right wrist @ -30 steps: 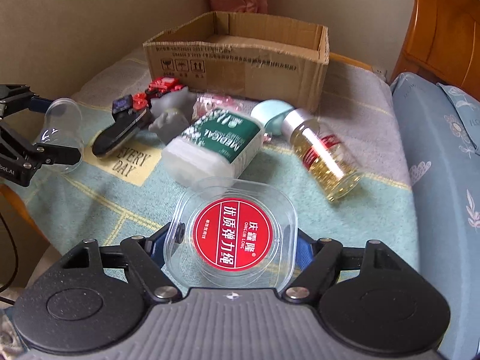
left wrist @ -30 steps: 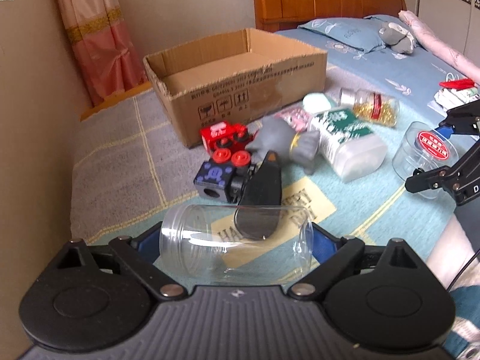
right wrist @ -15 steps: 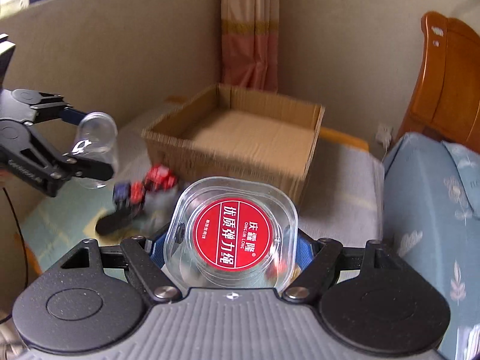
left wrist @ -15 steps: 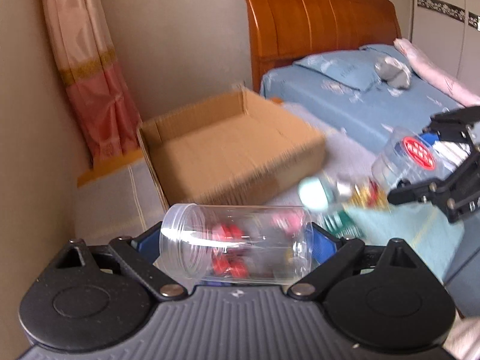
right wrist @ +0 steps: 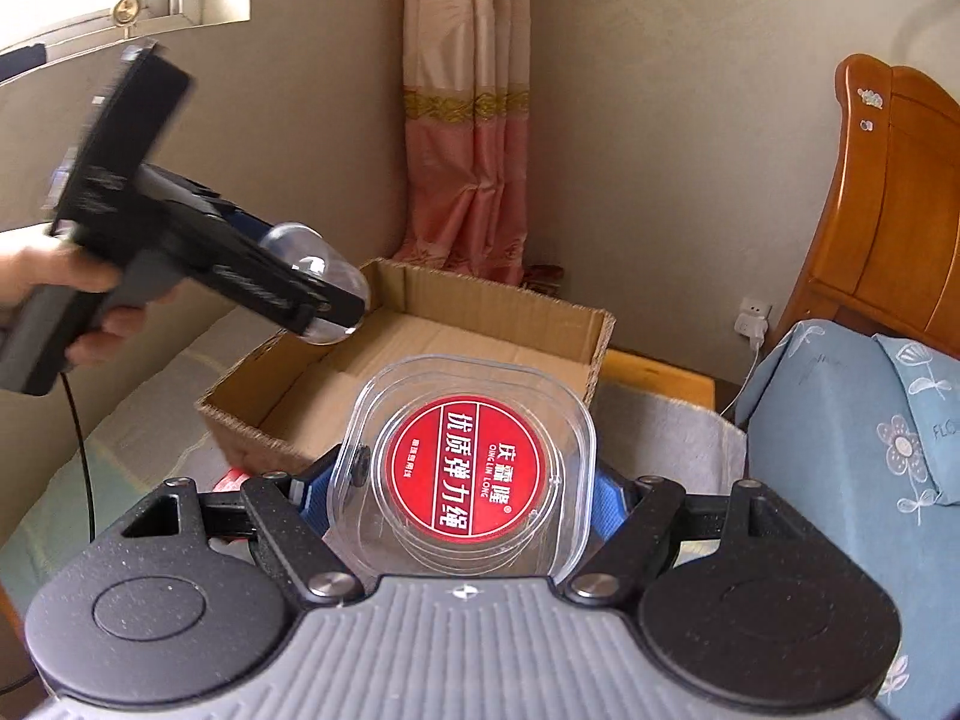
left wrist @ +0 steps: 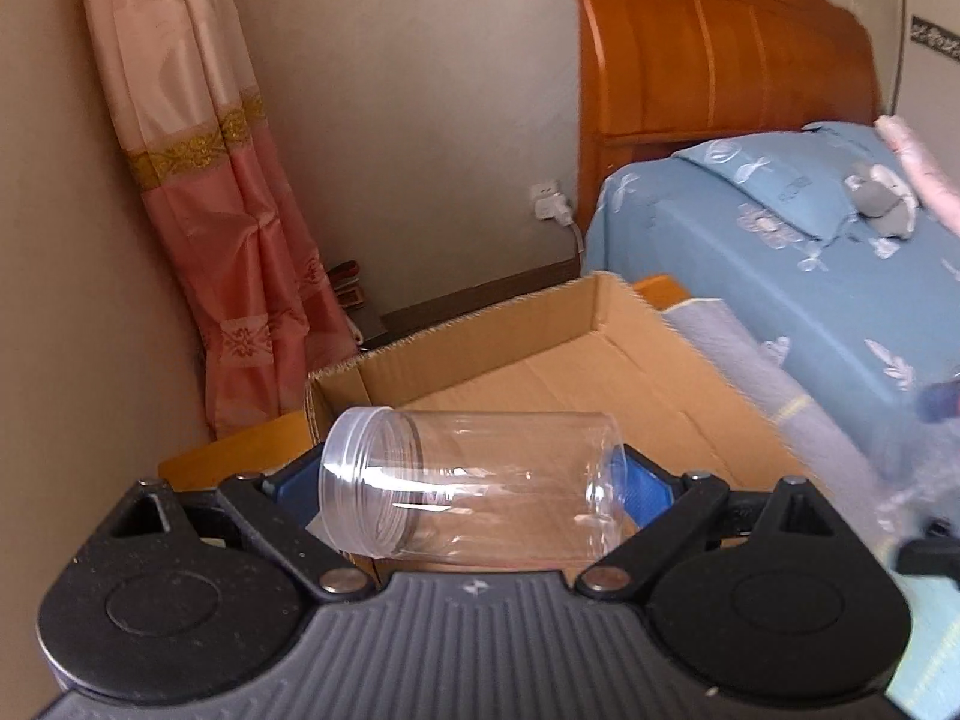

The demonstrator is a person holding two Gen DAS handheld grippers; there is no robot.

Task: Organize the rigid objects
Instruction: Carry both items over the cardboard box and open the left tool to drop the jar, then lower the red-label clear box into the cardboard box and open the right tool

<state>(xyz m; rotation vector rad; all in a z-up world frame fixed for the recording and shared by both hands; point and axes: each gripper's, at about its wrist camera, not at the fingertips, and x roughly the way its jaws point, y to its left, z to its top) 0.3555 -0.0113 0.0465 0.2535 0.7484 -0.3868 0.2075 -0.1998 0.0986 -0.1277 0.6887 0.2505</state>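
Note:
My left gripper (left wrist: 474, 480) is shut on a clear plastic jar (left wrist: 474, 492) that lies sideways between the fingers, held in the air above the near left corner of an open, empty cardboard box (left wrist: 570, 372). In the right wrist view the left gripper (right wrist: 324, 300) and its jar (right wrist: 318, 282) hang over the box's left rim (right wrist: 288, 354). My right gripper (right wrist: 474, 480) is shut on a clear square container with a red round label (right wrist: 468, 474), held in front of the box's near wall.
A pink curtain (left wrist: 228, 228) hangs behind the box. A wooden headboard (left wrist: 720, 60) and a bed with blue bedding (left wrist: 780, 276) stand to the right. A red toy (right wrist: 231, 480) peeks out below the box's near wall. A wall socket (right wrist: 750, 324) sits low on the wall.
Both grippers rose from the cluttered cloth and moved toward the box with their loads. The left gripper now holds the jar over the box's corner; the loose items have dropped out of view.

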